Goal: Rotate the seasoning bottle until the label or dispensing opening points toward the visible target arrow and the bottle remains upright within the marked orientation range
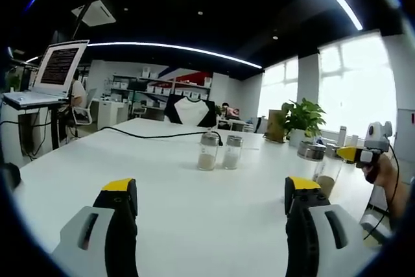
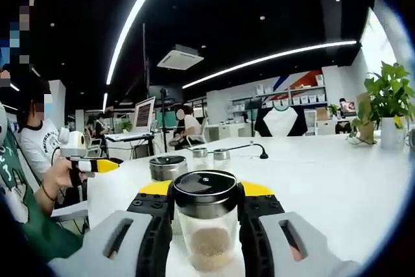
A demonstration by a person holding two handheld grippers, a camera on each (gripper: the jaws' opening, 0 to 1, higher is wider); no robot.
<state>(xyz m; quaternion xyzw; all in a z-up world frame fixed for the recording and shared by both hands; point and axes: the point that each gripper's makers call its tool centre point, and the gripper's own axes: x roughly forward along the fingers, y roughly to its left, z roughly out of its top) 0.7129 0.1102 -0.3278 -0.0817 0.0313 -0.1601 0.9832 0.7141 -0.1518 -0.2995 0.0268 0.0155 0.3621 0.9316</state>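
A clear seasoning bottle [image 2: 206,228] with a black cap and brown grains stands upright on the white table [image 2: 337,180]. My right gripper [image 2: 206,189] is shut on it, its yellow-tipped jaws pressing both sides. That bottle [image 1: 326,178] also appears at the right of the left gripper view, beside the right gripper [image 1: 355,154] and the hand holding it. A second capped bottle [image 2: 167,168] stands just behind. My left gripper [image 1: 211,186] is open over bare table with nothing between its jaws. It also appears held in a hand as the left gripper [image 2: 94,165].
Two shakers with pale contents [image 1: 208,151] [image 1: 232,152] stand mid-table, next to a black cable [image 1: 155,135]. A potted plant [image 1: 301,120] is at the far right. A laptop on a stand [image 1: 55,72] sits left of the table. People sit nearby.
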